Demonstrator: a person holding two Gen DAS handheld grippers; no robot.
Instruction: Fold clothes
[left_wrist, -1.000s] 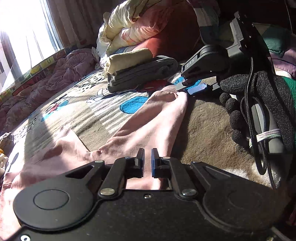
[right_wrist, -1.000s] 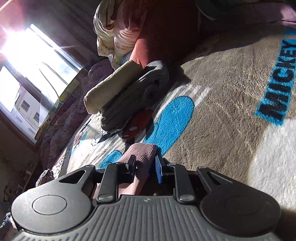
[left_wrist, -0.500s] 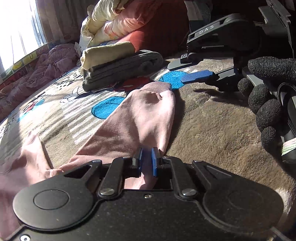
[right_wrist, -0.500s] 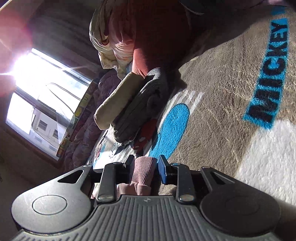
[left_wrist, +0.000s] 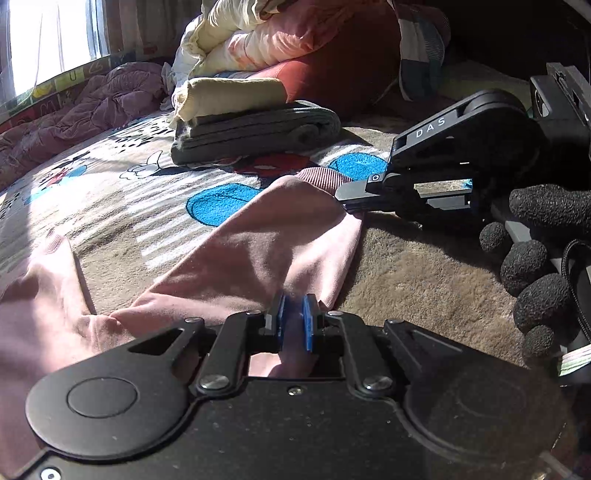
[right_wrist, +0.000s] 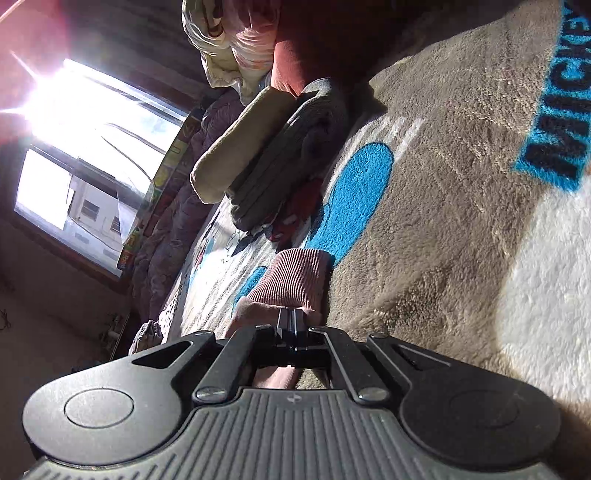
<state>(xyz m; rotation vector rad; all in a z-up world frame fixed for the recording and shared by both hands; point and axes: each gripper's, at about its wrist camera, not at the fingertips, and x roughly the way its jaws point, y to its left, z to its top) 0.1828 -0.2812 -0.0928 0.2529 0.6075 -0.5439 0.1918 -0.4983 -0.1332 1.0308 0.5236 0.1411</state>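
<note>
Left gripper (left_wrist: 293, 317): clenched on a fold of the pink garment (left_wrist: 236, 266), cloth pinched between the blue pads (left_wrist: 308, 325). Right gripper (right_wrist: 291, 323): jaws pressed together on the pink sleeve just behind its ribbed cuff (right_wrist: 295, 277); in the left view the same gripper (left_wrist: 351, 194) seen from the side, tips at the cuff (left_wrist: 325, 177), held by a hand in a black glove (left_wrist: 535, 269). Sleeve stretched between the two grippers, slightly lifted in the middle, the rest of the garment lying loose on the blanket (left_wrist: 424, 280) at lower left. Blanket beige, with blue and red cartoon print and blue letters (right_wrist: 565, 110). Farther back, well apart from the garment: folded grey cloth (left_wrist: 258, 129) on the blanket, a cream folded piece (left_wrist: 229, 96) on top of it. Behind the stack, a red pillow (left_wrist: 332, 77) and heaped bedding (left_wrist: 236, 40). At far left, a purple quilt (left_wrist: 92, 99) under a bright window (right_wrist: 92, 147).
</note>
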